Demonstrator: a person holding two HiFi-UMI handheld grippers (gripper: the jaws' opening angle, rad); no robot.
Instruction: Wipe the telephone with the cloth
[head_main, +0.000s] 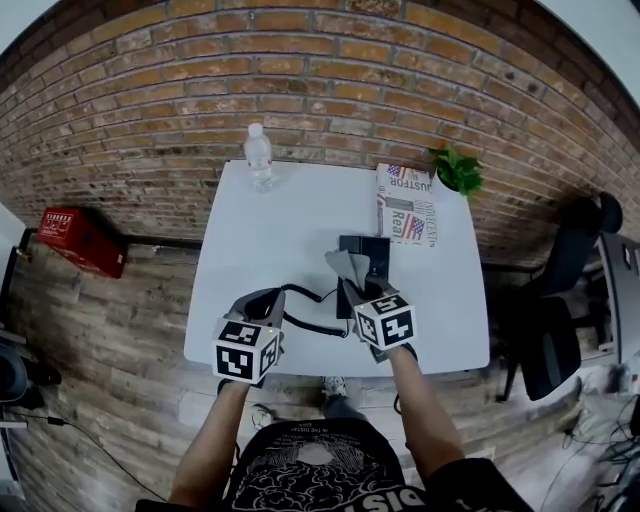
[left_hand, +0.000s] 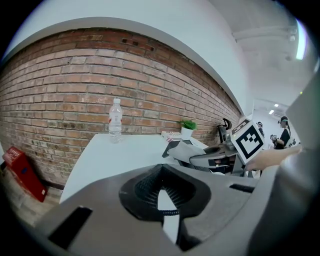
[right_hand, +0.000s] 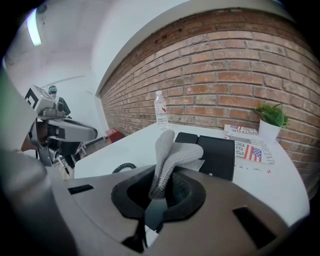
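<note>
A black telephone lies on the white table, right of the middle. Its coiled cord runs off to the left. My right gripper is shut on a grey cloth, which hangs folded over the phone's near end. My left gripper hovers left of the phone by the cord's end. It is shut, its tips touch, and only a slit of white table shows beneath them. No handset shows between them.
A water bottle stands at the table's far edge. A magazine and a small potted plant sit at the far right. A red box lies on the floor to the left, an office chair to the right.
</note>
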